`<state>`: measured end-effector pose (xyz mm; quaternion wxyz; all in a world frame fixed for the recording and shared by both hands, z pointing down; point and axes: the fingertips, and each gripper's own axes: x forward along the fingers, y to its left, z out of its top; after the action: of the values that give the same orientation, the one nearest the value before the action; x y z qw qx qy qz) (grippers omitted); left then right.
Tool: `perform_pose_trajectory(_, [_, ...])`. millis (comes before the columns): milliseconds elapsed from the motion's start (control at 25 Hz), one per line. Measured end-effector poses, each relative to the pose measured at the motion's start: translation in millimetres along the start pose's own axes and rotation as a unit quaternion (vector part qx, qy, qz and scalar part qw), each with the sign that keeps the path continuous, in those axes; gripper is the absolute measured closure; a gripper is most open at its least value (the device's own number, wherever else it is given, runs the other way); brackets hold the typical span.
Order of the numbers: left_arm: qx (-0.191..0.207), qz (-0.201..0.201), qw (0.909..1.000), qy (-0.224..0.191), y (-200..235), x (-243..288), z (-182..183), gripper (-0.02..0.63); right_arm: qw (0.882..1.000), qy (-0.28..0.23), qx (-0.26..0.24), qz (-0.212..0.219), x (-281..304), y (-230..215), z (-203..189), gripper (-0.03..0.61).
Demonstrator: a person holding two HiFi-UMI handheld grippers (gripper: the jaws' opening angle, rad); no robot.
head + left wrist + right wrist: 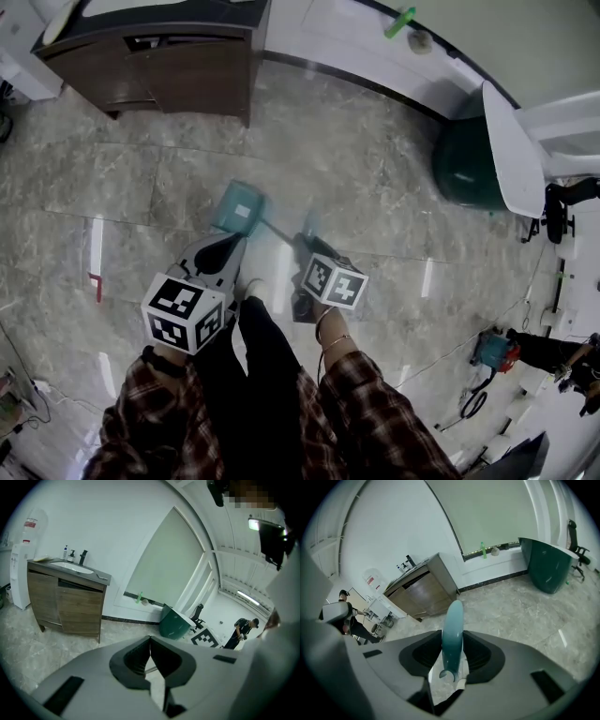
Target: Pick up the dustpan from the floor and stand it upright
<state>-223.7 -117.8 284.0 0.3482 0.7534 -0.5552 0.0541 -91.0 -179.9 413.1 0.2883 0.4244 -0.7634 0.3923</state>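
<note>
A teal dustpan (240, 207) hangs just above the marble floor in front of my feet, its thin shaft (277, 230) slanting back toward my right gripper (305, 249). In the right gripper view the teal handle (453, 625) stands up between the jaws, and my right gripper (452, 644) is shut on it. My left gripper (228, 246) sits just left of the shaft, close behind the pan. In the left gripper view my left gripper (150, 644) has its pads pressed together with nothing held; the pan itself is not seen there.
A wooden vanity cabinet (159, 66) stands at the far left, a dark green cabinet (469, 159) at the far right by the white wall. A red mark (96, 286) is on the floor at left. Tools and cable (489, 354) lie at right. A person (241, 630) stands far off.
</note>
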Motion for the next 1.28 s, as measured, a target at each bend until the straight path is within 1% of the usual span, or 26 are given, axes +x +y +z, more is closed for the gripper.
perform_pose_trajectory(120, [0.004, -0.005, 1.0000, -0.002, -11, -1, -4, 0.603, 1.000, -0.010, -0.021, -0.004, -7, -2, -4, 0.446])
perform_pose_trajectory(240, [0.010, -0.009, 0.9999, -0.003, -21, -5, -5, 0.602, 0.999, -0.008, -0.034, 0.007, -14, 1, -10, 0.446])
perform_pose_trajectory(520, [0.015, -0.014, 0.9998, -0.008, -44, -15, -7, 0.603, 0.999, -0.015, -0.048, 0.015, -41, 1, -17, 0.446])
perform_pose_trajectory(680, [0.018, -0.017, 0.9996, -0.011, -60, -25, -5, 0.603, 0.997, -0.024, -0.061, 0.029, -60, 8, -9, 0.446])
perform_pose_trajectory(880, [0.029, -0.024, 0.9990, -0.026, -81, -38, 11, 0.603, 0.994, -0.053, -0.085, 0.049, -92, 26, 14, 0.448])
perform_pose_trajectory(1040, [0.039, -0.032, 0.9978, -0.043, -101, -49, 28, 0.603, 0.986, -0.094, -0.109, 0.086, -126, 48, 40, 0.448])
perform_pose_trajectory(1160, [0.048, -0.039, 0.9962, -0.061, -116, -59, 45, 0.601, 0.975, -0.133, -0.143, 0.107, -158, 70, 62, 0.448])
perform_pose_trajectory(1280, [0.066, -0.044, 0.9938, -0.077, -129, -68, 70, 0.602, 0.963, -0.161, -0.174, 0.125, -189, 96, 87, 0.449])
